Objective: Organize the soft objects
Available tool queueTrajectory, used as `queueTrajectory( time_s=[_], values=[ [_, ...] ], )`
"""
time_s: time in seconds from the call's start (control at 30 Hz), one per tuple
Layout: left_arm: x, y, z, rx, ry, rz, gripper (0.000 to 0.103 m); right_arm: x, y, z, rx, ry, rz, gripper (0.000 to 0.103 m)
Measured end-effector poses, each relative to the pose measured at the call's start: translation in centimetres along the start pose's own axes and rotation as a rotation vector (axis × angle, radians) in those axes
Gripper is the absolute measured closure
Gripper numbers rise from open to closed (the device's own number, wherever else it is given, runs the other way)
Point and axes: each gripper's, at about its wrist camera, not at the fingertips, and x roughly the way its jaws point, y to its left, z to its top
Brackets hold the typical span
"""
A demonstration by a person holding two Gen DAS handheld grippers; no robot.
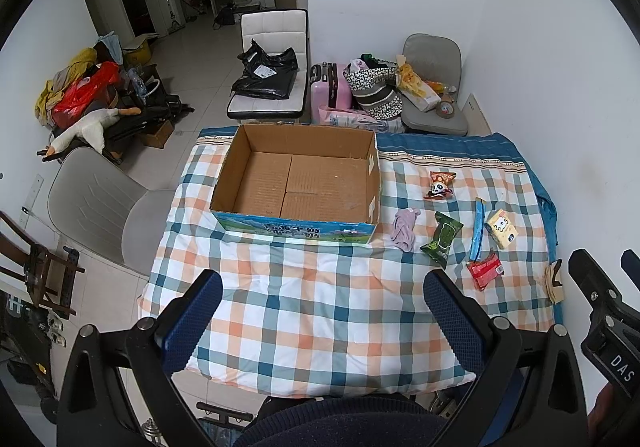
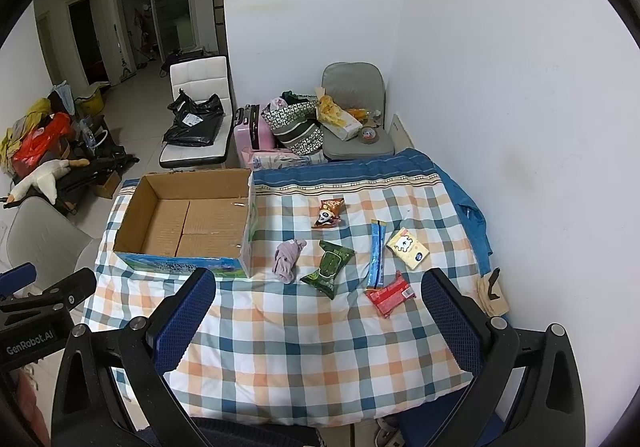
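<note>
Ahead: empty cardboard box [image 1: 296, 183] on checked surface [image 1: 304, 311]; purple cloth [image 1: 404, 227], green packet [image 1: 441, 240], red packet [image 1: 485, 269] beside; both grippers' fingers [image 1: 454, 323] [image 2: 450, 321] spread wide, unobstructed.

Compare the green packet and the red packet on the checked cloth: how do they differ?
The green packet is larger and longer; the red packet is smaller and squatter. The green packet lies beside the purple cloth; the red packet lies nearer the table's front edge, touching the blue strip. Both lie flat outside the box.

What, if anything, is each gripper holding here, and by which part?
Nothing is held. The left gripper and right gripper both hover with jaws open above the checked cloth; the soft items and cardboard box lie untouched.
</note>
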Motion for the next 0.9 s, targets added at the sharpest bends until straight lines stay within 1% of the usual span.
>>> queueTrajectory(
  time_s=[0.27,0.9],
  values=[
    [0.07,0.05,-0.17,0.0,-0.003,-0.001,0.0,-0.38,0.01,0.48,-0.003,-0.006,-0.004,0.0],
    [-0.29,-0.1,0.37,0.003,-0.004,-0.002,0.0,-0.3,0.13,0.27,-0.001,-0.009,-0.006,0.0]
  ],
)
